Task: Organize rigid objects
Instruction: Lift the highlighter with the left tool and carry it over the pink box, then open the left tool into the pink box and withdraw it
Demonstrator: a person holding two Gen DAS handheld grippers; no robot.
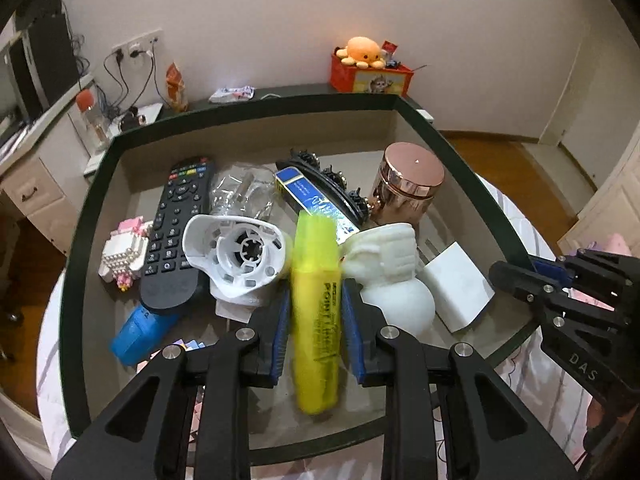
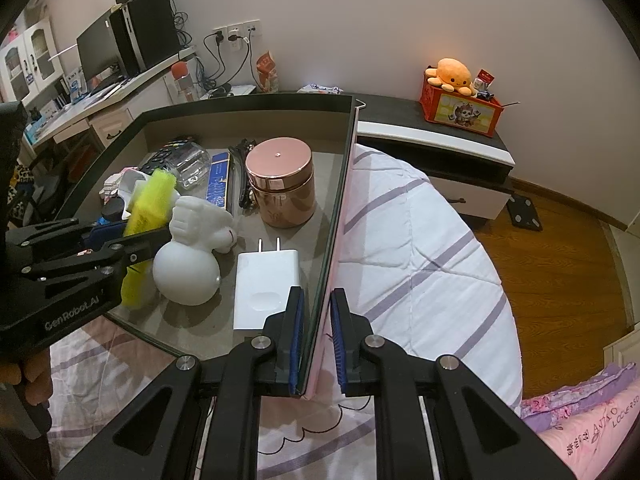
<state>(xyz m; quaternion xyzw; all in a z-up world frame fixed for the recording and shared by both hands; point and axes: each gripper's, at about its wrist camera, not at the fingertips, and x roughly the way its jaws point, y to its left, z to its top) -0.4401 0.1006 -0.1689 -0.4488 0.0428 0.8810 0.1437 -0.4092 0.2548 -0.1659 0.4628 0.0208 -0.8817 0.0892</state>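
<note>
Yellow plastic highlighter marker (image 1: 316,312) sat between the blue pads of the left gripper (image 1: 314,320), motion-blurred, so whether the jaws gripped or freed it could not be told, above the dark-rimmed shallow box (image 1: 248,114). Right gripper (image 2: 316,340) clamped the box's wall at 3 o'clock. White figurine (image 1: 394,276) touched the marker's right side.

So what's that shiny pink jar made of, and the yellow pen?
The jar looks like metal or metal-coated plastic: its rose-gold skin is glossy and mirrors the room. The yellow pen, between the left gripper's fingers, looks like smooth hard plastic with printed black lettering.
</note>
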